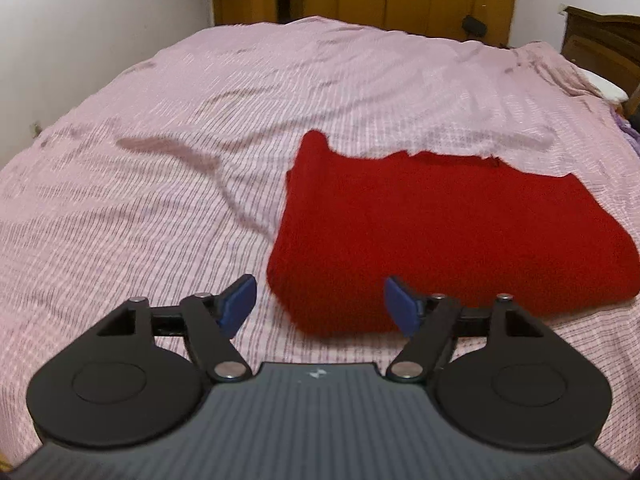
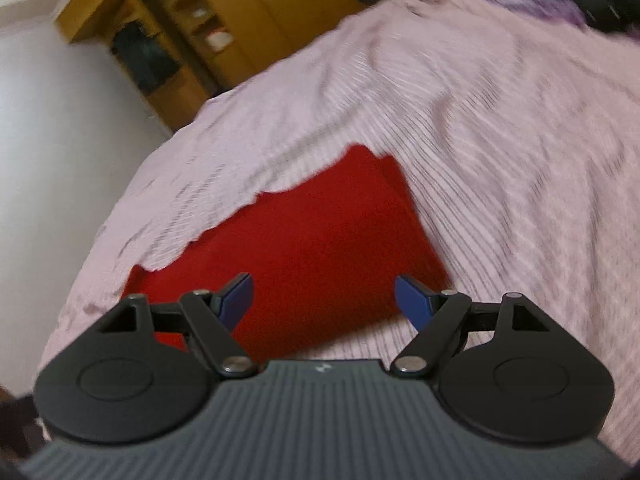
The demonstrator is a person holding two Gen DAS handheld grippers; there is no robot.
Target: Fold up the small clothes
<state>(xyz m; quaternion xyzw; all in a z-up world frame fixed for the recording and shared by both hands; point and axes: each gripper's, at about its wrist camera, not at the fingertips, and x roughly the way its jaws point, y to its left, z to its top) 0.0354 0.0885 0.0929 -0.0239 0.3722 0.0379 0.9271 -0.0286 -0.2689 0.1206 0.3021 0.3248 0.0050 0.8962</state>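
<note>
The folded red knitted garment (image 1: 448, 236) lies flat on the bed's pink striped cotton sheet (image 1: 160, 200), a thick soft bundle of several layers. It looks light and limp, liable to sag and unfold if lifted by one edge. The left tool (image 1: 320, 304) hangs released over its near left corner, nothing between the blue pads. The right tool (image 2: 324, 300) is likewise released and empty above the near edge. Motion blur hides the seams, but the doubled near edge seems the safest hold, both tools pinching every layer together.
</note>
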